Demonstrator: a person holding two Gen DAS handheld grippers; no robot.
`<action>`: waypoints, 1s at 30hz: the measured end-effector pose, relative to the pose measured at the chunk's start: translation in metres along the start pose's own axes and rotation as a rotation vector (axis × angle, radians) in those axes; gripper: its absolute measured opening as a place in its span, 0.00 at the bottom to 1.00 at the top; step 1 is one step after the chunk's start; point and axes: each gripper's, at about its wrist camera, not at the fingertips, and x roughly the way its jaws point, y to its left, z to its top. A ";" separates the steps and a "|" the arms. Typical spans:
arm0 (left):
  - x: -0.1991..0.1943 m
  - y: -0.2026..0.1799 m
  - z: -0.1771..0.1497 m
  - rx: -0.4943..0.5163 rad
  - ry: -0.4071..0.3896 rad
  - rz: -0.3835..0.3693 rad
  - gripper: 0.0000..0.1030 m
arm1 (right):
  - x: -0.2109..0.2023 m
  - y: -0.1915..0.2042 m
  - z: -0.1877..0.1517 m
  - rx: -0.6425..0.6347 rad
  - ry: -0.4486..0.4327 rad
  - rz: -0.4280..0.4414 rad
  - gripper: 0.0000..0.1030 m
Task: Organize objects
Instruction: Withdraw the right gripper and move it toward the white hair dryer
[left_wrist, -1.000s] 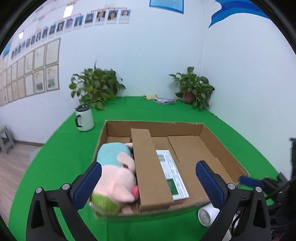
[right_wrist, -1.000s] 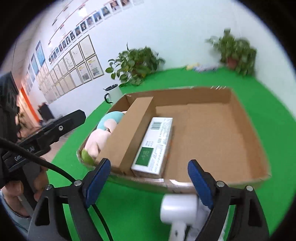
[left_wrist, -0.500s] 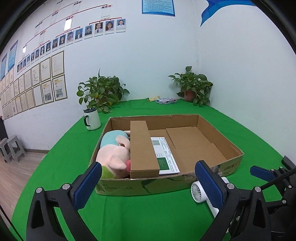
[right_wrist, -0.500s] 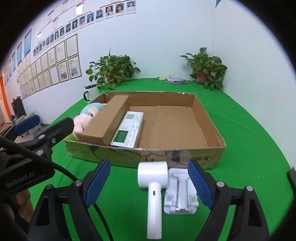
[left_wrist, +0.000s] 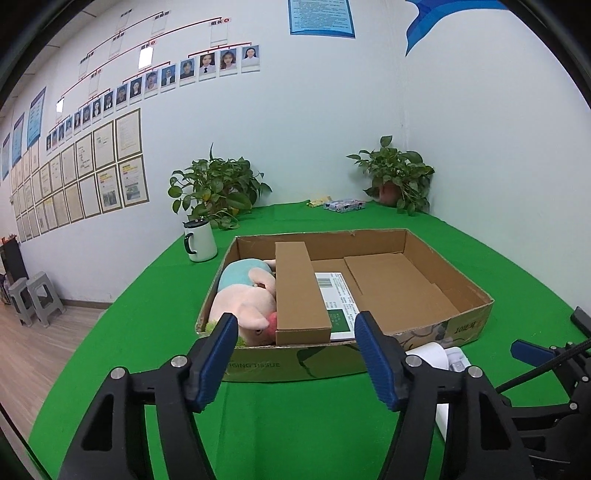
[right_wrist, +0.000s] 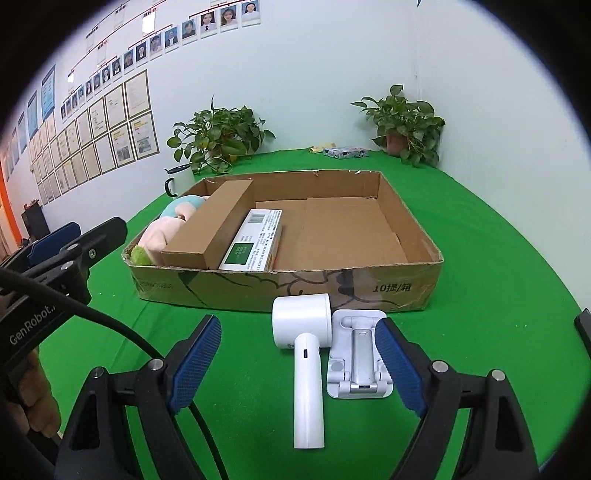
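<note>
Using the cardboard tray (left_wrist: 424, 236) as landmark: inside it at its left end, the plush toy (left_wrist: 243, 299) is partly hidden behind the long brown box (left_wrist: 299, 288), which also covers one edge of the white-and-green carton (left_wrist: 338, 299). In front of the tray, in the left wrist view, the white handheld fan (left_wrist: 428, 350) is mostly hidden behind the left tool (left_wrist: 295, 354). The tray's printed lettering is too small to read fully.
</note>
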 end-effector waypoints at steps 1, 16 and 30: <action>-0.003 0.001 -0.001 -0.016 -0.007 -0.009 0.63 | -0.001 0.000 0.000 0.000 0.000 0.002 0.83; -0.008 -0.012 -0.004 0.005 0.013 0.006 0.98 | -0.011 0.000 -0.011 -0.012 -0.016 -0.030 0.82; -0.002 -0.005 -0.024 -0.017 0.090 0.028 0.29 | -0.011 0.008 -0.020 -0.053 0.005 -0.029 0.45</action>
